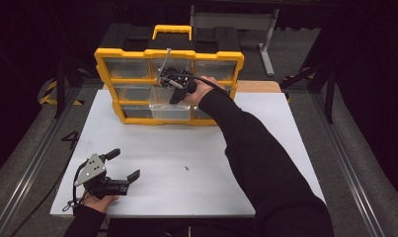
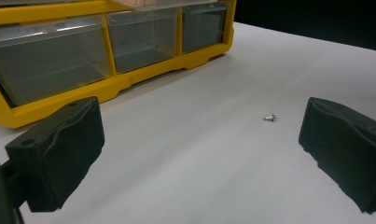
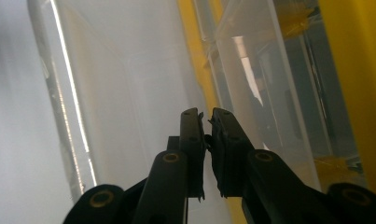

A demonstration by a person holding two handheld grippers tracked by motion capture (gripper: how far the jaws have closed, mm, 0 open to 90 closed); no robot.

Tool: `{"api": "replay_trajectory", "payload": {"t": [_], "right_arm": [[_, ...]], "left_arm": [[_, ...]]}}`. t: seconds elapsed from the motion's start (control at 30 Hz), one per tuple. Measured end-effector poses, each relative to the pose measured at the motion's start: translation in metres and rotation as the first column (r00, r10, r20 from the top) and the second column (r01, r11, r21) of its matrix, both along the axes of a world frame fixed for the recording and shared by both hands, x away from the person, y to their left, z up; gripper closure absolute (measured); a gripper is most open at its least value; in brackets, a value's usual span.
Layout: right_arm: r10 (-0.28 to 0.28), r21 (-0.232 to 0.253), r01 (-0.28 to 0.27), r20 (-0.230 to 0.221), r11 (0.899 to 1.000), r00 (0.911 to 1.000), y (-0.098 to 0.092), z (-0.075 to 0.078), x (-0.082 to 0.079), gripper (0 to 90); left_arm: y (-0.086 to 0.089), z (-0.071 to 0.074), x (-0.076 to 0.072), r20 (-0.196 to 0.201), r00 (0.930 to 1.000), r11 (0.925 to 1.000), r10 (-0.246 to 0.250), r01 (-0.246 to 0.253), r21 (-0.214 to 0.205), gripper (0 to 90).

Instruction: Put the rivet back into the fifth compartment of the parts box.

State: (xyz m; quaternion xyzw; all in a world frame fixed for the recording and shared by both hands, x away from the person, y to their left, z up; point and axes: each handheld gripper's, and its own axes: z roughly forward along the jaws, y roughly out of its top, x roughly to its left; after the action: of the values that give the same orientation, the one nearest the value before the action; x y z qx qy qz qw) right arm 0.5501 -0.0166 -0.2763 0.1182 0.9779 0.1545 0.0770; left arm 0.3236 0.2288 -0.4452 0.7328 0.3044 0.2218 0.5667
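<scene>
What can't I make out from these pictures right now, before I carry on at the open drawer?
- Right gripper pinch: jaws shut; anything tiny between the pads is too small to tell.
- Pulled-out drawer: in the high view the hand and gripper cover its inside; the right gripper view is blurred.
- Small screw on the table: too small to tell its type.
- Organizer: other drawers' contents unclear behind glare.

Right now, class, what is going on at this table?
A person works at a yellow drawer organizer with a gripper in each hand. The right gripper, jaws shut, reaches into a pulled-out clear drawer in the middle column. The left gripper rests open near the table's front edge, facing a small screw.
</scene>
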Motion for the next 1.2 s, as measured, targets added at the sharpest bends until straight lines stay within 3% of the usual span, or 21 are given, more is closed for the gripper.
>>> {"api": "replay_trajectory", "payload": {"t": [0.27,0.43,0.57,0.8,0.93,1.07,1.2], "right_arm": [[-0.001,-0.005,0.001,-0.018,1.000,0.9998,0.001,-0.001,0.002,82.7],[-0.005,0.002,0.005,0.013,1.000,0.9999,-0.001,0.000,0.001,75.6],[-0.010,0.027,0.009,0.049,1.000,0.9988,-0.008,0.011,-0.003,71.1],[-0.025,0.091,0.015,0.113,0.996,0.9933,-0.024,0.034,-0.023,57.8],[-0.032,0.120,0.014,0.147,0.993,0.9886,-0.035,0.046,-0.037,41.1],[-0.023,0.148,0.001,0.152,0.989,0.9881,-0.043,0.051,-0.053,30.1],[0.003,0.163,-0.029,0.154,0.986,0.9881,-0.048,0.049,-0.071,26.0]], "left_arm": [[0.000,0.000,0.000,0.001,1.0000,1.0000,0.001,-0.001,-0.001,1.1],[0.000,0.000,0.000,0.000,1.0000,1.0000,0.002,-0.002,-0.001,1.1],[0.000,0.000,0.000,0.001,1.0000,1.0000,0.003,-0.003,-0.001,1.1],[-0.001,-0.001,0.000,-0.002,1.0000,1.0000,0.001,-0.001,-0.001,1.1],[-0.001,-0.001,0.000,-0.003,1.0000,1.0000,0.003,-0.003,0.000,1.1],[-0.001,-0.001,0.000,-0.004,1.0000,1.0000,0.002,-0.002,0.001,1.0],[-0.001,-0.001,0.001,-0.005,1.0000,1.0000,0.003,-0.003,0.002,1.0]]}}
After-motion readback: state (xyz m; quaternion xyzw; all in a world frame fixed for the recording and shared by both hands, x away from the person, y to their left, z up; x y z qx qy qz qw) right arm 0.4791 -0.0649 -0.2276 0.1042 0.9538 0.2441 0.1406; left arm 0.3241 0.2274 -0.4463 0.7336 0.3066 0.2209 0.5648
